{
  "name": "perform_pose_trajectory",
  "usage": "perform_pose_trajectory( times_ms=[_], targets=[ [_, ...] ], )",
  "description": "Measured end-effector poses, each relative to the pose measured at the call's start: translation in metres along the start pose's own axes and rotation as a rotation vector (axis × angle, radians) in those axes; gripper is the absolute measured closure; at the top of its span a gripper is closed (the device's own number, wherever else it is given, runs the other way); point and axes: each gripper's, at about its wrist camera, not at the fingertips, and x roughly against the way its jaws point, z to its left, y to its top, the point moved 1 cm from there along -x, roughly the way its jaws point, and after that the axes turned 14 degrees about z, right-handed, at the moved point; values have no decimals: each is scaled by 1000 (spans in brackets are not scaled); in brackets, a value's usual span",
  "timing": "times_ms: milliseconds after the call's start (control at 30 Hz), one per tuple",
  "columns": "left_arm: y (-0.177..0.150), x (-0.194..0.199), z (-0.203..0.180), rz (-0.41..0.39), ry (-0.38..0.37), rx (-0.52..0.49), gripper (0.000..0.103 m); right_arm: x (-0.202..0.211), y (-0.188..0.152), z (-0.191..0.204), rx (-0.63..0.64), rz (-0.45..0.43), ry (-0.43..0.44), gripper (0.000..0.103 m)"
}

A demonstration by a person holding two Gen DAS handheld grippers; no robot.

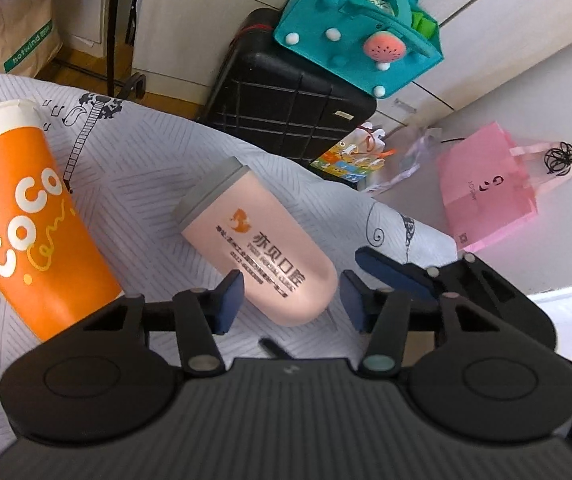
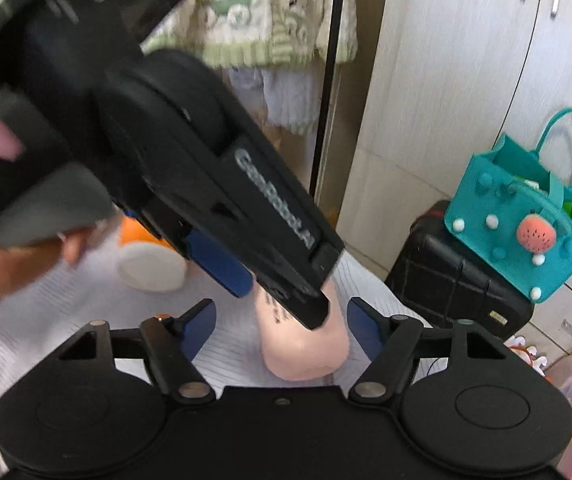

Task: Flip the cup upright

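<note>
Left wrist view: the pink cup (image 1: 262, 240) lies on its side on the patterned cloth (image 1: 146, 168), grey lid pointing away, rounded base toward the camera.
Cup position: its base sits between the two blue pads of the left gripper (image 1: 290, 300), which are spread to either side of it; whether they touch the wall I cannot tell.
Right gripper (image 2: 282, 330): spread wide too, framing the same base end from its own side, no contact visible.
Crowding: in the right wrist view the left gripper's body crosses over the cup and hides most of it.
Neighbour: an orange cup (image 1: 26, 220) lies just beside the pink one, on its left.
Beyond: a black suitcase (image 1: 286, 108) and a teal felt bag (image 1: 361, 36) stand past the cloth's edge, well apart.
Step in hand: likely closing on the body before tilting it up.
Doing it well: probably pinch squarely across the wall, since the smooth taper could slip toward the base; pivot about the base so the lid rises clear of the orange cup; keep one gripper out of the other's arc.
</note>
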Motion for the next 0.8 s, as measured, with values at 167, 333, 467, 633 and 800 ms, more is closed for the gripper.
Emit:
perform_pose_trajectory(
  times_ms=[167,333,467,633,800],
  targets=[
    [2,0,3,0,1,-2,52,-24,3,-9,-26,31,29,25],
    [2,3,9,-29,9,19,52,-39,8,-8,-20,67,19,25],
    [1,9,9,-54,2,16,52,-43,8,-6,-29,89,-12,26],
    [0,8,10,-48,-6,29,52,-40,9,-9,-93,120,21,33],
    [-8,7,6,-33,-2,5,52,-29,1,-22,-291,152,111,35]
  ],
)
